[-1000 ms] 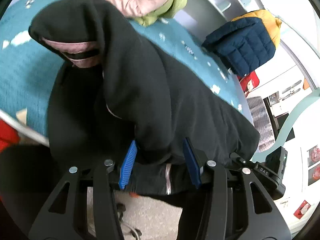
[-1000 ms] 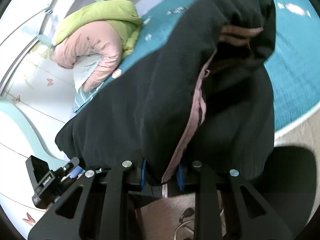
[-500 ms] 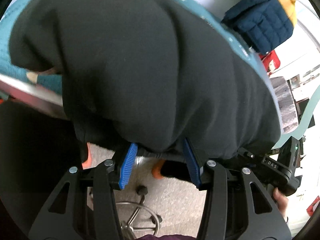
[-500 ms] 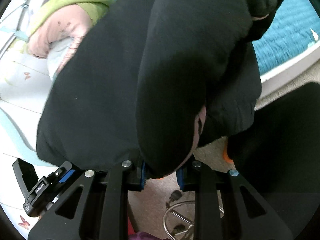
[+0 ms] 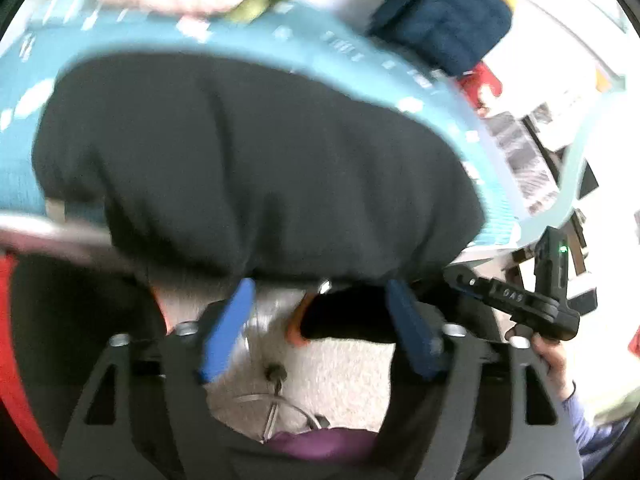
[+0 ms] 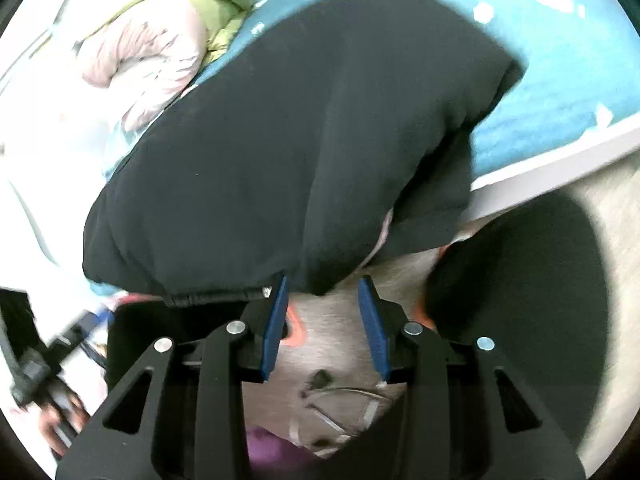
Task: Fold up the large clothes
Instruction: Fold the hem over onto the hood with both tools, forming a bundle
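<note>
A large black garment [image 5: 256, 160] lies folded in a thick bundle on the teal bed cover [image 5: 352, 60], its near edge hanging over the bed's rim. My left gripper [image 5: 320, 286] sits just below that edge. Its jaws are opening wide, and only floor shows between the blue pads [image 5: 228, 328]. In the right wrist view the same black garment [image 6: 280, 140] fills the middle. My right gripper [image 6: 322, 284] is at its lowest fold, jaws opening, pads not pressing on the cloth. A hand holding the right gripper [image 5: 540, 300] shows at the right of the left wrist view.
Pink and green padded jackets [image 6: 160, 40] are piled at the back of the bed. A navy and yellow jacket [image 5: 440, 12] lies at the far right. The white bed rim [image 6: 560, 168] runs along the front. Below are pale floor and a metal chair base [image 6: 340, 404].
Both grippers were shut on the black garment and carried it over into a fold. Now both have let go and drawn back from its edge, jaws apart.
</note>
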Motion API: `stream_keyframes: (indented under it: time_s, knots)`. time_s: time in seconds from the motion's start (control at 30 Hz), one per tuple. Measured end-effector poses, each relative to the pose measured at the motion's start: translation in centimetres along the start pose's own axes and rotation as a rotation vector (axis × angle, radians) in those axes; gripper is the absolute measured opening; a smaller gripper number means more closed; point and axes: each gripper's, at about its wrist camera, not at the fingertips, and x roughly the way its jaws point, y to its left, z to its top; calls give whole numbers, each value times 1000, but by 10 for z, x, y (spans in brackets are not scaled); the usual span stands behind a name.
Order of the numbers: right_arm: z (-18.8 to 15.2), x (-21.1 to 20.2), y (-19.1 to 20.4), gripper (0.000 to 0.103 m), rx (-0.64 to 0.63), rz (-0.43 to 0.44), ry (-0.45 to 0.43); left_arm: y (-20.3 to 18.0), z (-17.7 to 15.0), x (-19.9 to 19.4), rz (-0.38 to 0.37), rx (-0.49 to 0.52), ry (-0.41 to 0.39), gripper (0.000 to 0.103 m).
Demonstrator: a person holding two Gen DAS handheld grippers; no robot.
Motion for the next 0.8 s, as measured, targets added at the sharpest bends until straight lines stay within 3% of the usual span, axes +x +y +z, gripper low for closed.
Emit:
stream_keyframes:
  time_s: [0.1, 0.17, 0.27, 0.33, 0.4, 0.47, 0.53, 0.63, 0.73, 0.8]
  knots:
    - [5, -30, 10, 36, -70, -3, -77, -17, 30, -22, 23, 121, -102, 83]
    - [31, -40, 24, 38, -111, -24, -142, -16, 58, -25, 81, 159, -180, 90]
    - [60, -50, 13, 47, -132, -60, -223, 7, 97, -5, 140, 129, -169, 90]
    - [80, -41, 13, 50, -132, -88, -228, 27, 114, 14, 182, 85, -135, 90]
    - [94, -12, 6, 58, -112, -106, -183, 49, 120, 35, 252, 46, -74, 90]
    - [95, 12, -22, 60, -60, -120, -96, 71, 115, 55, 330, 19, -16, 90]
    - [96, 38, -39, 60, -41, -160, -40, 101, 99, 75, 307, -32, 38, 90]
    - [89, 67, -61, 60, 32, -138, 76, 148, 66, 96, 195, -241, 124, 92]
    - [83, 84, -69, 60, 50, -138, 109, 151, 53, 101, 197, -191, 99, 93]
    - [86, 91, -68, 60, 55, -152, 107, 152, 56, 103, 199, -211, 96, 93]
